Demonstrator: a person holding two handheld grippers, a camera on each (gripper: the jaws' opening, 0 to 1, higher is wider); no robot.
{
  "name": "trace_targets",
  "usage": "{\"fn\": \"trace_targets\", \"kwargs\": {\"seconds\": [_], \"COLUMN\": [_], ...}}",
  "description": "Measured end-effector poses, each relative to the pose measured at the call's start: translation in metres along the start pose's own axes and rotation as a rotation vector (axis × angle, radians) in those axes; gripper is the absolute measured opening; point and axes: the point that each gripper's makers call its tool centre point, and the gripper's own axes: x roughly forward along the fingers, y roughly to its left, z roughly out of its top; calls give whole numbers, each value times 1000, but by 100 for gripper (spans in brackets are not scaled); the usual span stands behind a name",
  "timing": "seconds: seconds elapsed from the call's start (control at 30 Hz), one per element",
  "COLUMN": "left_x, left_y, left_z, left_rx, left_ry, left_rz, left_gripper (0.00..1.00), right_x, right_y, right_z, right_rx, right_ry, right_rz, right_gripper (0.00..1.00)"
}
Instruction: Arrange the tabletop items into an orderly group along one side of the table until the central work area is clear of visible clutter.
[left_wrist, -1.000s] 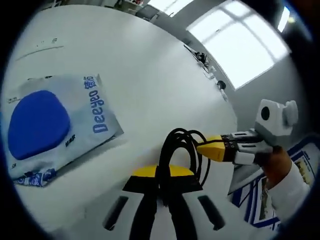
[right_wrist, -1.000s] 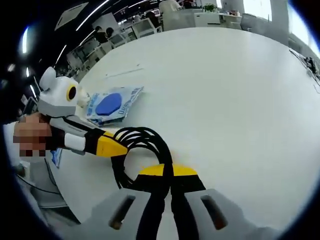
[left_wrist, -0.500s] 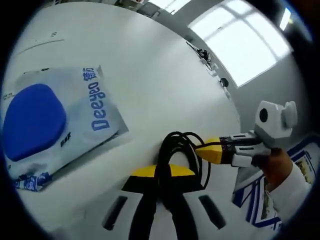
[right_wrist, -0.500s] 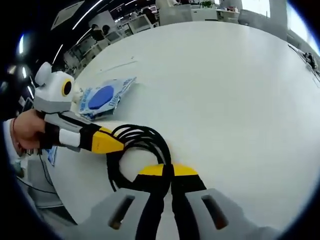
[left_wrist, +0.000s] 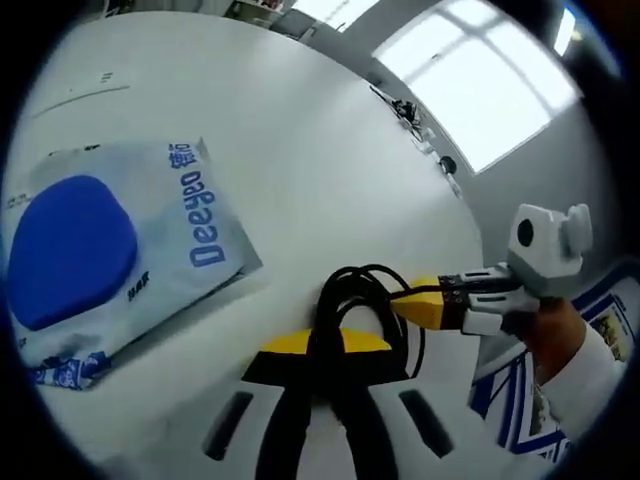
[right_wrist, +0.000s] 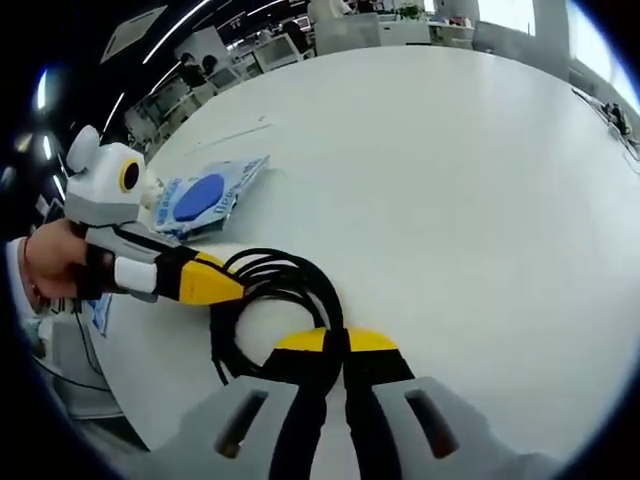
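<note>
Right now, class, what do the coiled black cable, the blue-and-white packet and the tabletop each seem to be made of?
Black cable: looks like rubber or plastic sheathing, matte; it bends into smooth loops.
Packet: seems thin glossy plastic film, with printed lettering, wrinkles and a crimped edge; its contents cannot be told.
Table: smooth white surface, probably laminate or painted board, showing a soft sheen from the windows.
</note>
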Motion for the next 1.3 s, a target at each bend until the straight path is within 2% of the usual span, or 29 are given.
{"fn": "trace_targets", "kwargs": {"seconds": [0.2, 0.3, 0.57, 0.77, 1.13, 1.3], "left_x": [-4, -7, -12, -17, -32, -41], "left_y": [1, 1, -5, -8, -10, -13], "left_z": [2, 2, 5, 4, -2, -10], "left_rx": [4, 4, 24, 44, 81, 122], "left_ry": [-7, -11, -25, -25, -26, -22], "left_rz": [-5, -10, -31, -39, -53, -71], "left_gripper": [15, 16, 27, 36, 49, 55], "right_x": [1, -1, -3, -8, -19, -27], "right_y": [-3, -3, -7, -2, 0, 6], "right_z": [0, 3, 7, 8, 7, 6], "right_rx": [0, 5, 4, 1, -1, -2], "right_ry": [-11, -25, -51, -73, -109, -120], "right_rz": [-8, -17, -40, -42, -66, -63], "right_gripper": [6, 12, 29, 41, 56, 58]}}
